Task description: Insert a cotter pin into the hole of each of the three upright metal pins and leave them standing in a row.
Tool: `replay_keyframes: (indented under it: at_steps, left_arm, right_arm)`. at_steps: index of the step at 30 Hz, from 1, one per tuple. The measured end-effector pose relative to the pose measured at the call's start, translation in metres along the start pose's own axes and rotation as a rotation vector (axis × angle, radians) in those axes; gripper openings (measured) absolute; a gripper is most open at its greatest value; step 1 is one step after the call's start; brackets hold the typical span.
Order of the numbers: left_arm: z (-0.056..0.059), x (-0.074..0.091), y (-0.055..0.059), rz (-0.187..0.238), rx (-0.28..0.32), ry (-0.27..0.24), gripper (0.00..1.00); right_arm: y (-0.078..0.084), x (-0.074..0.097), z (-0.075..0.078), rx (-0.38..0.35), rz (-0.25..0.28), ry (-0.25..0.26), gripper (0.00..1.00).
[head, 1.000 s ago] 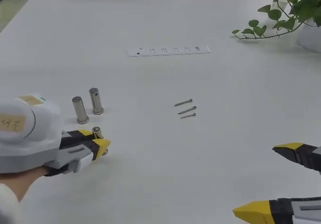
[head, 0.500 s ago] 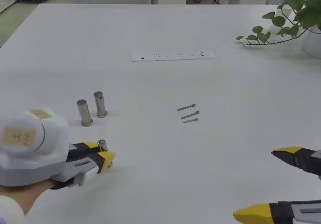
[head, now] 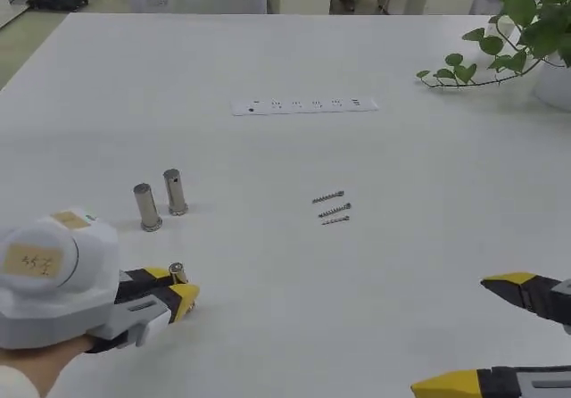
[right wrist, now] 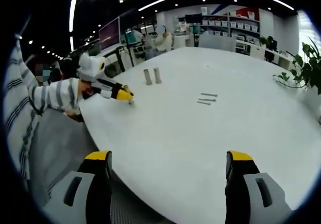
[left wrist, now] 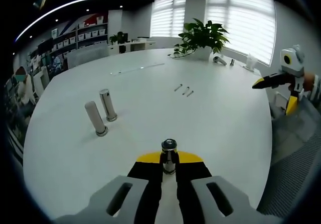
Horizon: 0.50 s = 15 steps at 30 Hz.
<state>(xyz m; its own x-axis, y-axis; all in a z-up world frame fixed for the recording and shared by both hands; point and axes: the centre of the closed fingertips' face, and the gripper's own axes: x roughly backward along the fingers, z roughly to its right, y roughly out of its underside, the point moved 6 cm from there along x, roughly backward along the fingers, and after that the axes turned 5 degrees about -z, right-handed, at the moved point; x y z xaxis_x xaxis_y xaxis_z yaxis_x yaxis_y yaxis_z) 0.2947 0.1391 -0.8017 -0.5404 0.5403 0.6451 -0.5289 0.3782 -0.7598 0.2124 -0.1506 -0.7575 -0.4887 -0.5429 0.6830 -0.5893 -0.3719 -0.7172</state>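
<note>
L tongs (left wrist: 169, 161) clamp 1 metal pin (left wrist: 169, 148); R tongs (right wrist: 169, 156) wide apart.

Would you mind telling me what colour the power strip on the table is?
White; the power strip shows best in the head view.

Left tongs (head: 174, 284), lower left of the head view, jaws closed on a metal pin (head: 176, 271); right tongs (head: 471, 333), lower right, jaws spread wide.
</note>
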Motion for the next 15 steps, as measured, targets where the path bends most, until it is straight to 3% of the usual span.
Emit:
replay_keyframes:
  at_steps: [7,15]
  left_arm:
    - [-0.0008,-0.0029,0.0007,0.008,-0.007,-0.004,0.07]
    - [-0.0009,-0.0050,0.0029,0.000,-0.019,-0.006,0.07]
  right_arm:
    - [0.0015,-0.0008,-0.0004,-0.008,-0.003,-0.003,0.96]
    - [-0.0003,-0.0010,-0.0001,-0.040,0.033,0.003,1.00]
